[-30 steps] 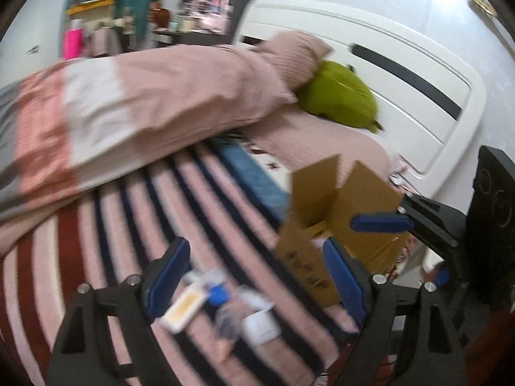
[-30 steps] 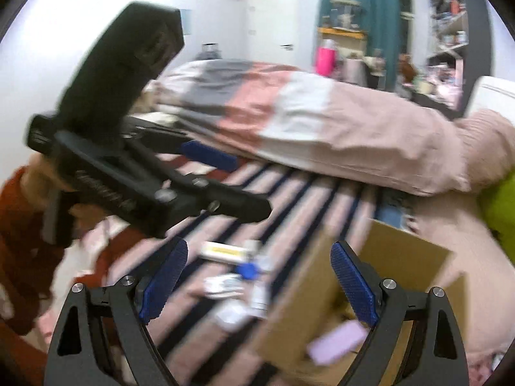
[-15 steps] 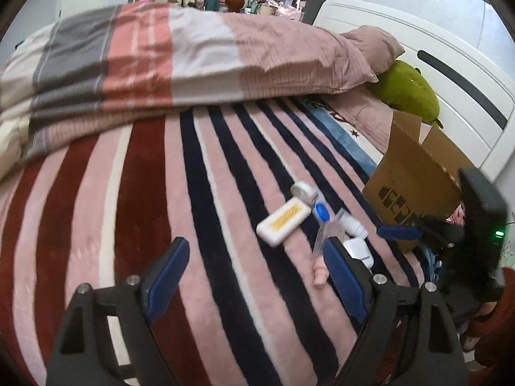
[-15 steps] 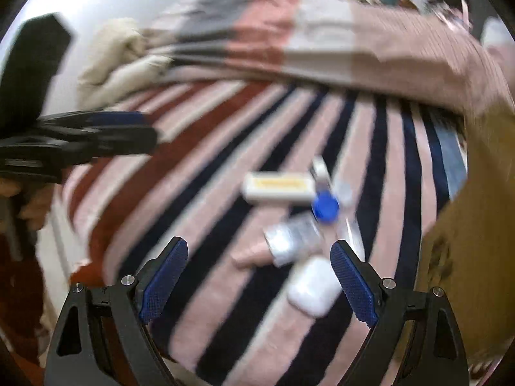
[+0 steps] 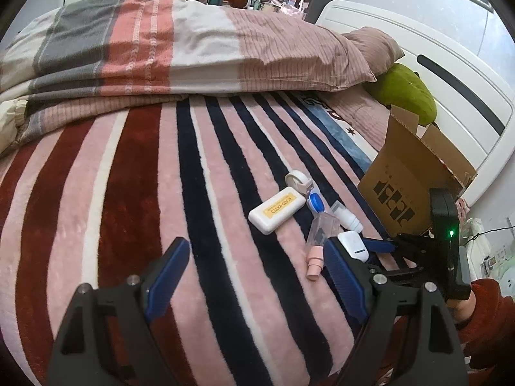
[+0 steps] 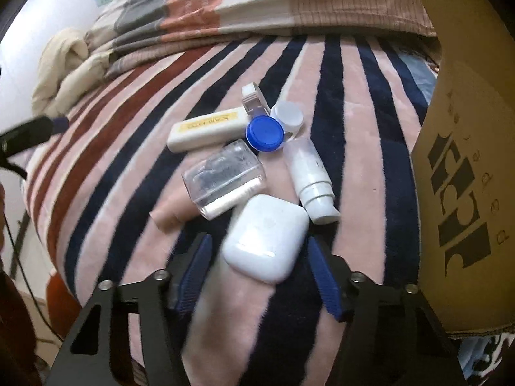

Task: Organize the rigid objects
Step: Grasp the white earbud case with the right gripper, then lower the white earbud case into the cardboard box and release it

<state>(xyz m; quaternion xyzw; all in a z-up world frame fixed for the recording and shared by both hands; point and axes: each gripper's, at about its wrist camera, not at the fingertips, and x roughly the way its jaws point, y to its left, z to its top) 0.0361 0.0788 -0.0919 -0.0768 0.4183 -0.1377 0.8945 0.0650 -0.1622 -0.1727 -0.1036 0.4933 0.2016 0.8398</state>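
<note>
While the left gripper point(image 5: 254, 276) hangs level over the striped blanket point(image 5: 135, 193) with its fingers spread wide and nothing between them, the right gripper point(image 6: 259, 276) reaches low toward the near edge of the pile, tilted down, its fingers parted either side of the white earbud case point(image 6: 265, 236) without clearly touching it. Beyond the case lie a clear plastic box point(image 6: 223, 177), a white pump bottle point(image 6: 310, 180), a blue-lidded case point(image 6: 264, 133) and a white bar box point(image 6: 206, 128). The cardboard box point(image 6: 463, 148) stands just right.
</note>
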